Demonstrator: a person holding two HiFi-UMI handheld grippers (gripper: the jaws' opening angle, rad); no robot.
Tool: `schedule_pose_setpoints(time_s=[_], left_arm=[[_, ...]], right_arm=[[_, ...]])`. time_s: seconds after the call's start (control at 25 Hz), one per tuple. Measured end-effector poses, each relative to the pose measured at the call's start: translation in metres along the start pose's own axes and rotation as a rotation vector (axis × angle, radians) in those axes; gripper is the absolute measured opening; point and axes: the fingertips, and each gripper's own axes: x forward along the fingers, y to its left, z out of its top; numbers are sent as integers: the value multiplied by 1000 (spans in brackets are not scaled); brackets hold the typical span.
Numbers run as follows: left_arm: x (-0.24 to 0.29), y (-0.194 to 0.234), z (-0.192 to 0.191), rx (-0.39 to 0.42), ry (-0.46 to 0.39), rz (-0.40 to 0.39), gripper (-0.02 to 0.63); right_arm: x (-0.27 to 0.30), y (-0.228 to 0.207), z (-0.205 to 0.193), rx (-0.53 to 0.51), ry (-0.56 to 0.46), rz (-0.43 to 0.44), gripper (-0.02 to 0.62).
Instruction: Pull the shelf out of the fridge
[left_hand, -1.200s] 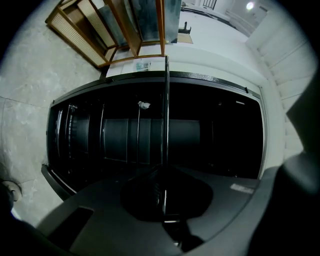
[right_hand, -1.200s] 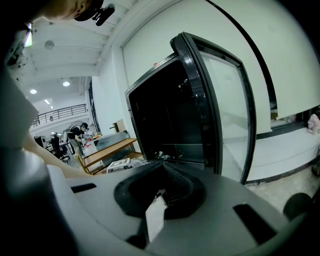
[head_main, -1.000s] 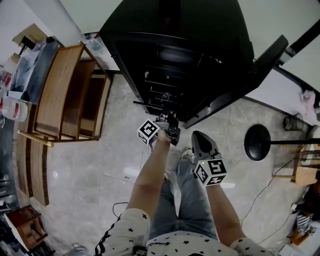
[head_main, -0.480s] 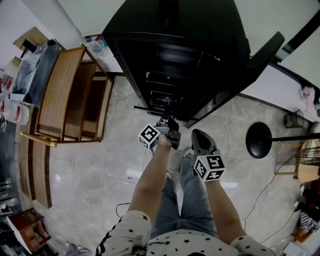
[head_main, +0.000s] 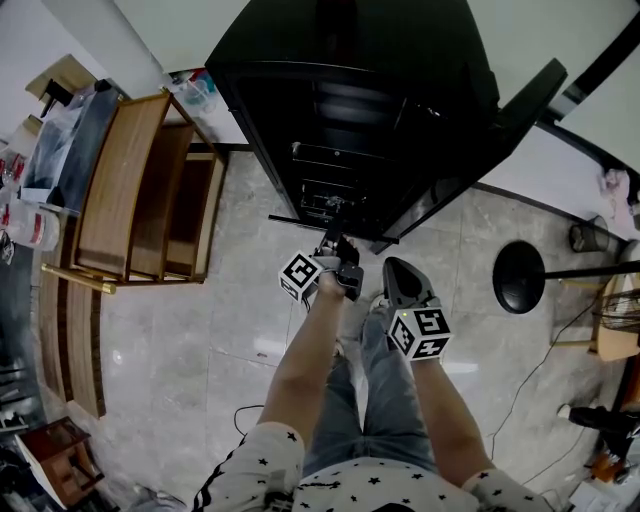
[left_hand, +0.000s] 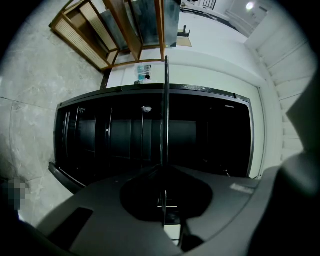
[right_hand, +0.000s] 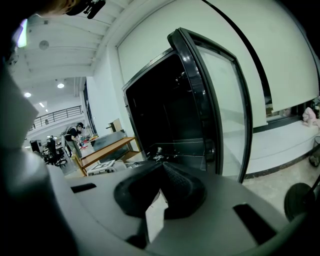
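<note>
Since a second ago the left gripper (head_main: 337, 243) has drawn back a touch toward the person holding it, and the shelf (head_main: 295, 219) has come with it, its front edge now standing slightly farther out of the fridge (head_main: 350, 100). That gripper's jaws are clamped together on the front edge of the shelf. In the left gripper view the shelf (left_hand: 165, 110) is seen edge-on, a thin dark line running straight from the closed jaws of the left gripper (left_hand: 163, 169) toward the black interior. The shelf sits low in the fridge opening, partly inside and partly over the floor (head_main: 200, 330), roughly level. The right gripper (head_main: 392, 268) hangs just beside the left one, nearer the person and a little to the right, touching nothing. In its own view the right gripper (right_hand: 161, 167) has its two pads pressed together with nothing between them. The fridge is black, with its door (right_hand: 210, 100) swung wide open to the right. To the left of the fridge stands a wooden rack (head_main: 130, 190), close to the cabinet's side. Off to the right a round black base (head_main: 517, 280) rests on the pale tiled floor, well apart from both grippers.
</note>
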Motion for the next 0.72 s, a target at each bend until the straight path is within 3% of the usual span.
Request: schedule_pose_setpoints(time_s=[0.72], left_arm=[[-1, 1, 0, 0, -5, 1, 21]], right_arm=[[0, 2, -3, -43, 10, -2, -8]])
